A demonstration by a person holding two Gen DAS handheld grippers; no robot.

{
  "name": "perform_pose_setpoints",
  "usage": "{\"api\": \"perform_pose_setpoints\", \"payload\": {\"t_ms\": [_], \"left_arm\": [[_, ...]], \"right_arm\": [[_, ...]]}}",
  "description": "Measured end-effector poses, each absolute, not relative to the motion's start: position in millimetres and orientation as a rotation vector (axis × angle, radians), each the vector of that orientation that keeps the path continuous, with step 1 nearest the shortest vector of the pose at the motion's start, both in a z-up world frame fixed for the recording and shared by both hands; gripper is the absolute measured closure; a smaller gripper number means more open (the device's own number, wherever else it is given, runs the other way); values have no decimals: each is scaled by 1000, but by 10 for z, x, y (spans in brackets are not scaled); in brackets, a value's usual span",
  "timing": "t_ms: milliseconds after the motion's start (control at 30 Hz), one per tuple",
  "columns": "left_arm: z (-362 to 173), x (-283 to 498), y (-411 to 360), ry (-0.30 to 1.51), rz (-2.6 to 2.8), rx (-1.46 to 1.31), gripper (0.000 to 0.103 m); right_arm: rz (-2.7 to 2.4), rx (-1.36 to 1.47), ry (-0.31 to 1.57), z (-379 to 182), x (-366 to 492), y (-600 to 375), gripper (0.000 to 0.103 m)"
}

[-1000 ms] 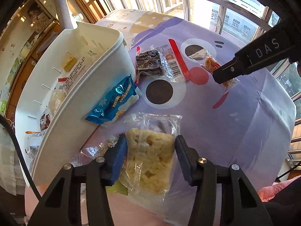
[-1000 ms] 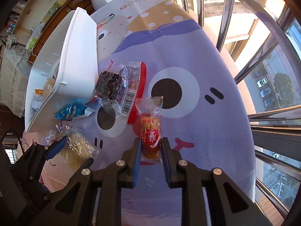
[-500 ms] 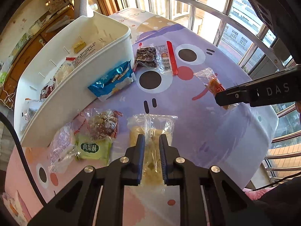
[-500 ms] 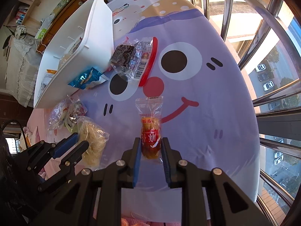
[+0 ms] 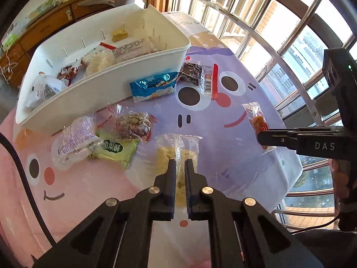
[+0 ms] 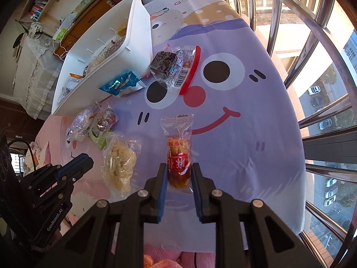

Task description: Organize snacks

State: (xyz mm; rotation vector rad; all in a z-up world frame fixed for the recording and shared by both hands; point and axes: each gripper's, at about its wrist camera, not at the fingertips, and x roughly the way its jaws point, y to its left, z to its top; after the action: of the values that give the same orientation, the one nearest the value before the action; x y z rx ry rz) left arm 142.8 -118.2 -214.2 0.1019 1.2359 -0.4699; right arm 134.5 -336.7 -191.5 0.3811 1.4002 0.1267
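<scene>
White plastic bin (image 5: pixel 116 82) lying up-left of both claws — left gripper (image 5: pixel 180 169) nearer, clamping pale puffed-snack clear bag (image 5: pixel 178 154); right gripper (image 6: pixel 179 174) pinching orange-red sachet (image 6: pixel 178 156), both off the cloth.

Both tongs are chunky black plastic with silver screws and blue finger pads (image 6: pixel 162 178); white "DAS" lettering (image 5: pixel 324 146) on one.

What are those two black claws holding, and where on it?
The left gripper pinches the pale rice-cracker packet at its near end. The right gripper clamps the orange-and-red snack packet across its lower half.
</scene>
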Motion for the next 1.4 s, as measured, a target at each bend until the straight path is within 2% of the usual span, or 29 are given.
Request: {"api": "perform_pose_setpoints", "payload": {"t_ms": [67, 200, 233, 267, 433, 967, 1400], "left_arm": [[-2170, 1453, -1132, 1262, -475, 58, 80], [-2269, 1486, -1141, 1288, -442, 92, 64], [-2309, 1498, -1151, 1307, -446, 94, 55], [-2351, 1506, -1163, 1326, -452, 92, 50], [-2539, 1515, -1270, 1372, -451, 137, 47], [-2899, 1599, -1535, 1419, -452, 223, 47], [-2717, 1798, -1371, 1453, -539, 246, 49]], "right_arm": [[135, 373, 1391, -1866, 1352, -3354, 82], [152, 360, 1370, -1752, 1345, -3323, 82], [156, 359, 1366, -1728, 1337, -3325, 82], [159, 358, 1363, -1706, 1334, -3329, 82], [159, 345, 1360, -1656, 1321, -3330, 82], [130, 346, 1367, -1605, 1370, -3346, 82], [147, 331, 1353, -1454, 1691, -3115, 82]]}}
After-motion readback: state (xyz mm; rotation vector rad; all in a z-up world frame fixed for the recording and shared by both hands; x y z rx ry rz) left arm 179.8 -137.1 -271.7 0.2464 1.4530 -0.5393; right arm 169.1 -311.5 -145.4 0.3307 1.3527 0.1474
